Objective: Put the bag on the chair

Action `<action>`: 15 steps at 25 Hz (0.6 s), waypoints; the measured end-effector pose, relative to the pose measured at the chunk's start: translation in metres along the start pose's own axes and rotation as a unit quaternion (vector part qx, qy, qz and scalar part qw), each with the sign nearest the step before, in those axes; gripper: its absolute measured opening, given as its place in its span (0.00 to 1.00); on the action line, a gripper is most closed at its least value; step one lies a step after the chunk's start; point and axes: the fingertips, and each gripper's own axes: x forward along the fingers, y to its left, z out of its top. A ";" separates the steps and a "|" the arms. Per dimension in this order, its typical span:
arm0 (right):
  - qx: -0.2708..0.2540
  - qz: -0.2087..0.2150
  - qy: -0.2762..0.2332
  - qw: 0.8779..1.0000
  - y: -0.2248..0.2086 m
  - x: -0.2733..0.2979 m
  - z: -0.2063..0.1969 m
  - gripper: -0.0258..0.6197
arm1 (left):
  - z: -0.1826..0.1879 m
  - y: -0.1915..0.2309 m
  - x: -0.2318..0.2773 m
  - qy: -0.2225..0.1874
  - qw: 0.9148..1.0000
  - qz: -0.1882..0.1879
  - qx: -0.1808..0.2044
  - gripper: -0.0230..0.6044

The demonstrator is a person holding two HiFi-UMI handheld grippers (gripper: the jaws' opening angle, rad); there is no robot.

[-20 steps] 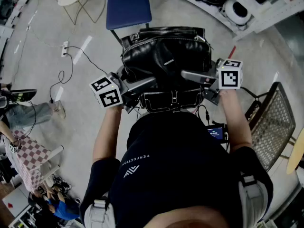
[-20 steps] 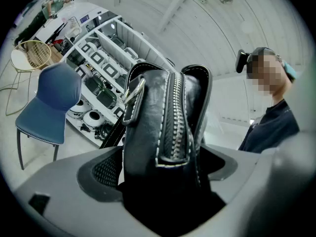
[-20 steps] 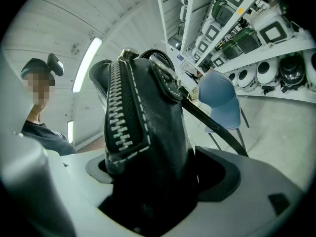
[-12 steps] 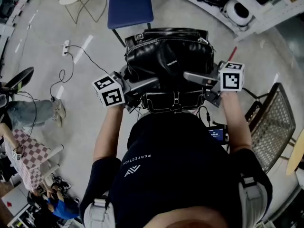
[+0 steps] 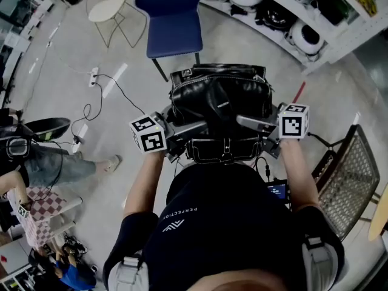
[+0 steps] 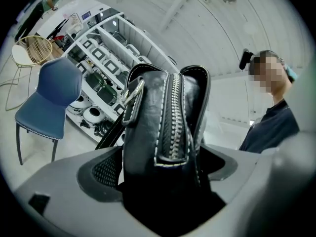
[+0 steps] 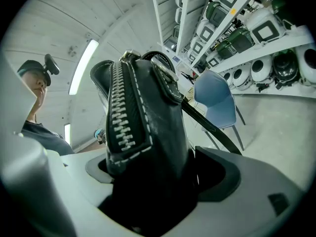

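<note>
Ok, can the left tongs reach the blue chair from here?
Probably not yet: left tongs and right tongs clamp the bag, and the blue chair stands beyond it; bare floor between leaves the way free.

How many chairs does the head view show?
3: a blue chair ahead beyond the bag, a wire chair left of it, a mesh chair at the right edge. Another may hide in the lower-left clutter.

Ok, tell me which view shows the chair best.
Left gripper view: the chair shows whole, back, seat and legs, clear of the bag. The head view gives mostly the chair's seat from above. In the right gripper view the bag's strap crosses it.
</note>
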 end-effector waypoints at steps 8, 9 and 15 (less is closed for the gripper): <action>-0.007 0.004 0.004 1.000 -0.006 -0.010 0.001 0.75 | -0.003 -0.005 0.009 -0.006 1.000 0.017 0.004 0.82; -0.010 0.003 0.006 1.000 -0.007 -0.012 0.001 0.75 | -0.005 -0.005 0.011 -0.010 1.000 0.018 0.004 0.82; -0.011 0.009 0.016 1.000 -0.024 -0.009 0.003 0.75 | -0.009 0.006 0.017 -0.017 0.999 0.033 0.004 0.82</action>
